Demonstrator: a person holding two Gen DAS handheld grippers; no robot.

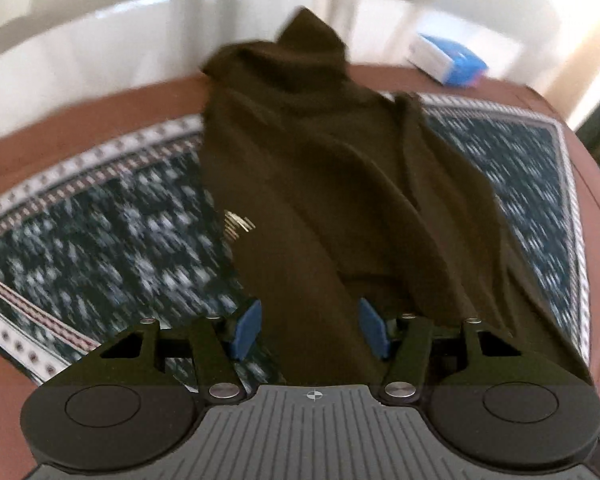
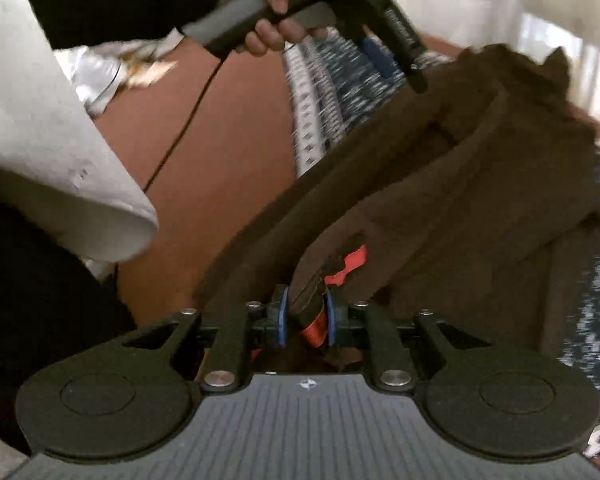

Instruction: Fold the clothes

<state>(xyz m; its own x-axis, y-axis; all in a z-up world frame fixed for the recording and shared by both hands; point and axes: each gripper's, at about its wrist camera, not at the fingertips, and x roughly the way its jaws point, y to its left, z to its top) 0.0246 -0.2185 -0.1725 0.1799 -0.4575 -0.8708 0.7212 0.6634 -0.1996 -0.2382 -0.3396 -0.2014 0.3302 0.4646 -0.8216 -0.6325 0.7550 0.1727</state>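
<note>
Right gripper (image 2: pixel 306 316) pinching the brown garment (image 2: pixel 460 184) beside its orange tag (image 2: pixel 350 266); left gripper (image 1: pixel 308 330) spread, garment between its blue pads (image 1: pixel 246 330), above patterned cloth (image 1: pixel 100 232)

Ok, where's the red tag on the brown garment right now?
In the right wrist view the red tag sits at the bottom centre, on the edge of the brown garment pinched in the right gripper, just above its blue fingers.

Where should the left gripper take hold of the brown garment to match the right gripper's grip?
Probably the free hem edge of the brown garment, from the near side; cloth already lies between the left gripper and its open jaws. The right gripper pinches a matching edge by the red tag.
</note>
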